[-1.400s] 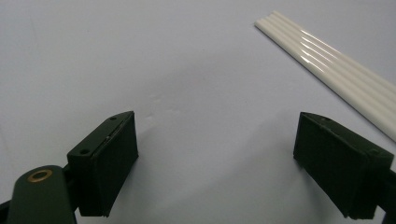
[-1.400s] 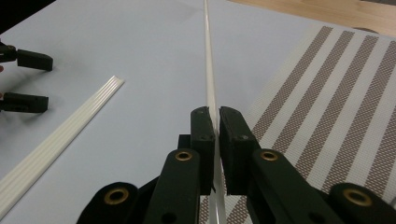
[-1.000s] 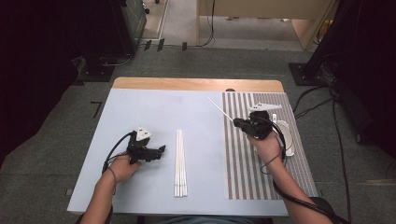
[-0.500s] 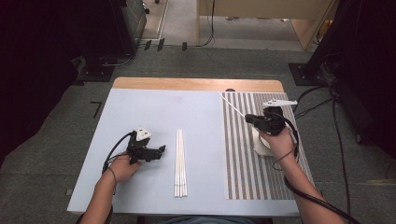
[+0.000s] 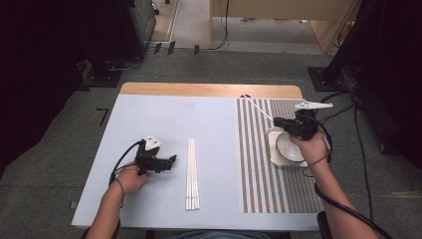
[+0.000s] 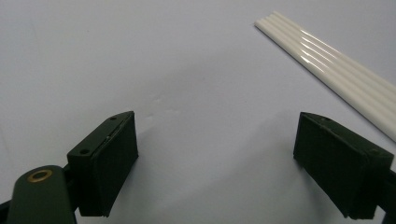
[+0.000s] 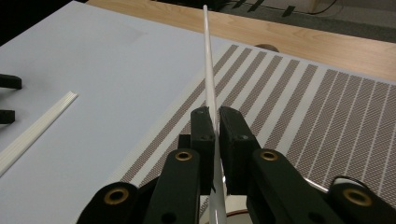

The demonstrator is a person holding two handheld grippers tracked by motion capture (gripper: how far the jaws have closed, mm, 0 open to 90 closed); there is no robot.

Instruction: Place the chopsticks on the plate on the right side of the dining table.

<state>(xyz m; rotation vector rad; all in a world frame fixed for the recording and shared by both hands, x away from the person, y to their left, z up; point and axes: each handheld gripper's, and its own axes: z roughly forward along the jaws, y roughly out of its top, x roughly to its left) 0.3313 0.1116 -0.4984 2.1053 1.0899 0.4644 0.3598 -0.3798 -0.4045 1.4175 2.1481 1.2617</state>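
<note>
- Over the striped mat, the right gripper has its jaws clenched on one white stick, which slants up and away above the bowl.
- On the surface, the left gripper rests with jaws released, just beside the stick bundle.

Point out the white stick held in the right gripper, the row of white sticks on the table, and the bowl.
White stick (image 7: 208, 70): right gripper view, on its shaft above the jaws.
Row of white sticks (image 5: 192, 174): high view, on the middle of the row.
Bowl (image 5: 284, 148): high view, on its inner wall.
</note>
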